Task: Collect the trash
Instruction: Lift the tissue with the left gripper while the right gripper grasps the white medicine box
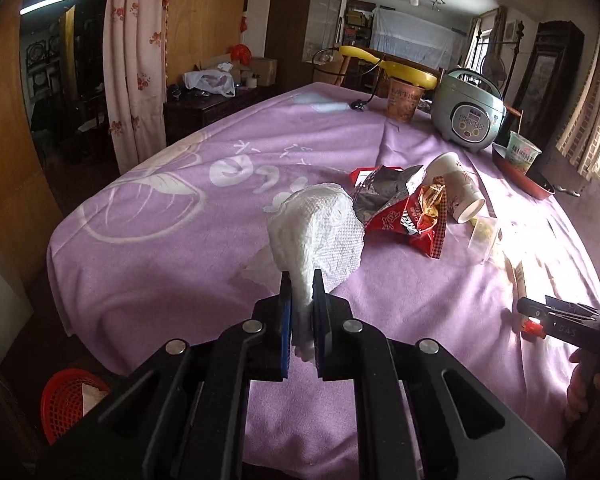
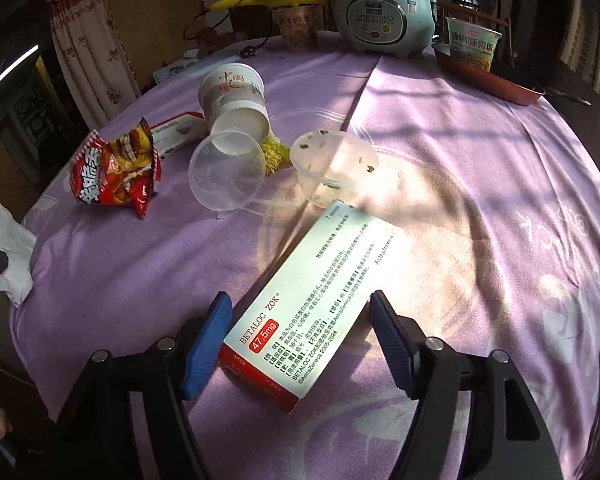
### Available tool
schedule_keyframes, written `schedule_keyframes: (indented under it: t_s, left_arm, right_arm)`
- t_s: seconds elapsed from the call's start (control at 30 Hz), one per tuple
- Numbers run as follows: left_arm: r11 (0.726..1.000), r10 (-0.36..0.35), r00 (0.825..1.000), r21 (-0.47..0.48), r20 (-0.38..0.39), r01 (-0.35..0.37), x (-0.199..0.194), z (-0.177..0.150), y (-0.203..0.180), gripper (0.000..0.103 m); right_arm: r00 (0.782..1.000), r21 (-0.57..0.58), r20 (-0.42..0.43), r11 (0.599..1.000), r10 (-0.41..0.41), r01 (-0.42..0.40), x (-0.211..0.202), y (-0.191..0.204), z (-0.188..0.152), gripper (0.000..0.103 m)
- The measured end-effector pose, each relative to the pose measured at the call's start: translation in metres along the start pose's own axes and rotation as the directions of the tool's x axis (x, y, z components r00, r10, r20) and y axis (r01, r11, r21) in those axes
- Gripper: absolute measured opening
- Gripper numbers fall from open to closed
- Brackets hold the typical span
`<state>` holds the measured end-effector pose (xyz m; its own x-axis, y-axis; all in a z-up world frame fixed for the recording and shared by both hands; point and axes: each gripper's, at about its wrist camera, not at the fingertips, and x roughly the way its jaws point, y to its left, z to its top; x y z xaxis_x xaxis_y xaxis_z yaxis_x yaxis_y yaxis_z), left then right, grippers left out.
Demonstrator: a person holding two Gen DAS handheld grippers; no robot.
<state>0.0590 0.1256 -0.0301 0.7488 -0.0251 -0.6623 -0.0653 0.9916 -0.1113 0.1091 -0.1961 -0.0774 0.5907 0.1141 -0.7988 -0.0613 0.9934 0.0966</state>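
My left gripper (image 1: 301,280) is shut on a crumpled white tissue (image 1: 320,232) and holds it above the purple tablecloth (image 1: 180,280). Behind it lie a torn red snack bag (image 1: 404,208) and a tipped paper cup (image 1: 460,188). My right gripper (image 2: 300,304) is open, its blue pads on either side of a white and red medicine box (image 2: 312,284) lying on the cloth. In the right wrist view I also see the snack bag (image 2: 112,172), the paper cup (image 2: 236,100), a clear plastic cup (image 2: 228,168), a clear plastic lid (image 2: 332,160) and the tissue (image 2: 12,252).
A rice cooker (image 1: 468,108), a brown noodle cup (image 1: 404,100), a green noodle cup (image 1: 522,152) in a red pan (image 1: 520,176) and a yellow object (image 1: 404,68) stand at the table's far side. A red basket (image 1: 68,400) sits on the floor at left.
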Motion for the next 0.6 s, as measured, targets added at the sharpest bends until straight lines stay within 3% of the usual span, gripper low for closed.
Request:
schedule_keyframes:
  t_s: [0.2,0.33,0.37,0.4,0.43,0.6]
  left_arm:
    - [0.999,-0.038,0.999,0.011,-0.020,0.038,0.006,-0.008,-0.003,0.012]
    - [0.998,-0.059,0.996,0.000,-0.061,0.059,0.017,-0.015,-0.004,0.012]
    - [0.998,-0.060,0.996,-0.003,-0.067,0.060,0.019,-0.016,-0.004,0.012]
    - [0.998,-0.061,0.996,-0.005,-0.072,0.061,0.020,-0.018,-0.003,0.012]
    - [0.998,-0.062,0.995,-0.007,-0.077,0.062,0.021,-0.019,-0.002,0.012]
    - [0.995,-0.095,0.993,-0.031,-0.075,0.093,0.016,-0.019,0.006,0.012]
  right_arm:
    - [0.999,0.024,0.004,0.999,-0.049,0.049,-0.017,-0.036,-0.014,0.052]
    - [0.999,0.050,0.006,0.998,-0.050,0.049,-0.017,-0.041,-0.016,0.062]
    - [0.998,0.037,0.006,0.998,-0.057,0.056,-0.014,-0.038,-0.016,0.061]
    - [0.999,0.029,0.001,0.998,-0.053,0.053,-0.011,-0.035,-0.015,0.051]
    - [0.999,0.033,0.016,0.999,-0.043,0.043,-0.014,-0.034,-0.015,0.049]
    - [0.994,0.057,0.110,0.998,0.001,-0.008,-0.039,-0.031,-0.016,0.048]
